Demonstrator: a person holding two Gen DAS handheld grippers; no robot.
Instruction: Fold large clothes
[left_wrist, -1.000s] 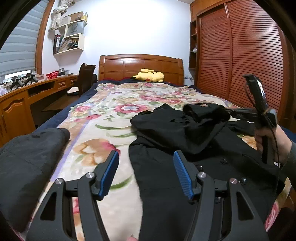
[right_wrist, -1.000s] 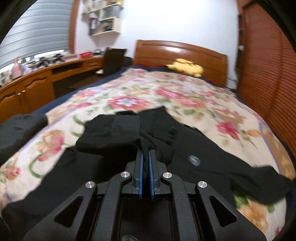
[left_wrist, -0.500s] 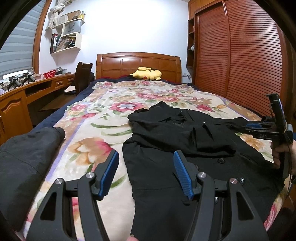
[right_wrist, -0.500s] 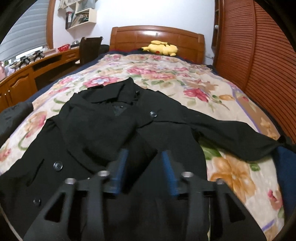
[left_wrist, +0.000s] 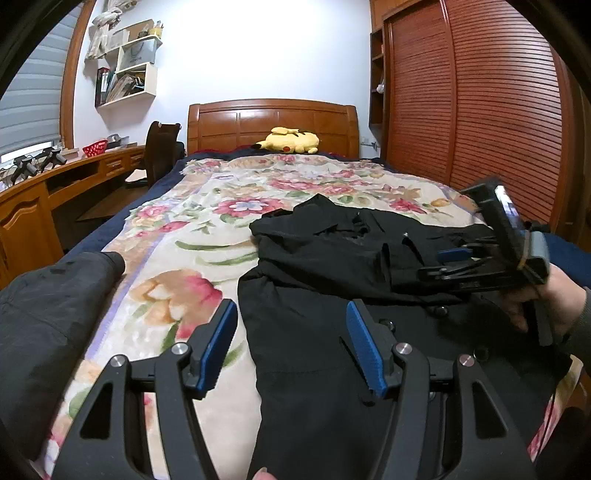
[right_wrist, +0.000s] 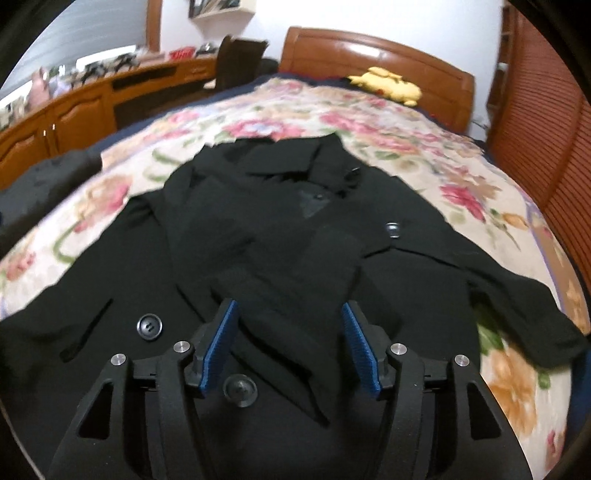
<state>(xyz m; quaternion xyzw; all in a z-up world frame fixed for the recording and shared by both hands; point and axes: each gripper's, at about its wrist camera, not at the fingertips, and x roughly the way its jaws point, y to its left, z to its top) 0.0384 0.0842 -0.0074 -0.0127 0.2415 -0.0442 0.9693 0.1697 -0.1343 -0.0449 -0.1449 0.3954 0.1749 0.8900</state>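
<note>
On the far left of the bed lay a dark grey quilted garment (left_wrist: 48, 314), matte and bunched. Beside it, the floral blanket (left_wrist: 177, 280), plush, pink-and-green blooms on cream. Left claw (left_wrist: 291, 343) was released, blue ribbed pads apart over the blanket's edge and the black coat (left_wrist: 314, 350). Coat spread flat mid-bed, woolly, round glossy buttons (right_wrist: 149, 327), one sleeve folded across its chest. Right claw (right_wrist: 290, 341) was opening just above that folded sleeve, pads clear of cloth, a hand (left_wrist: 543, 306) gripping it. Slatted wooden wardrobe doors (left_wrist: 480, 103) at right.
</note>
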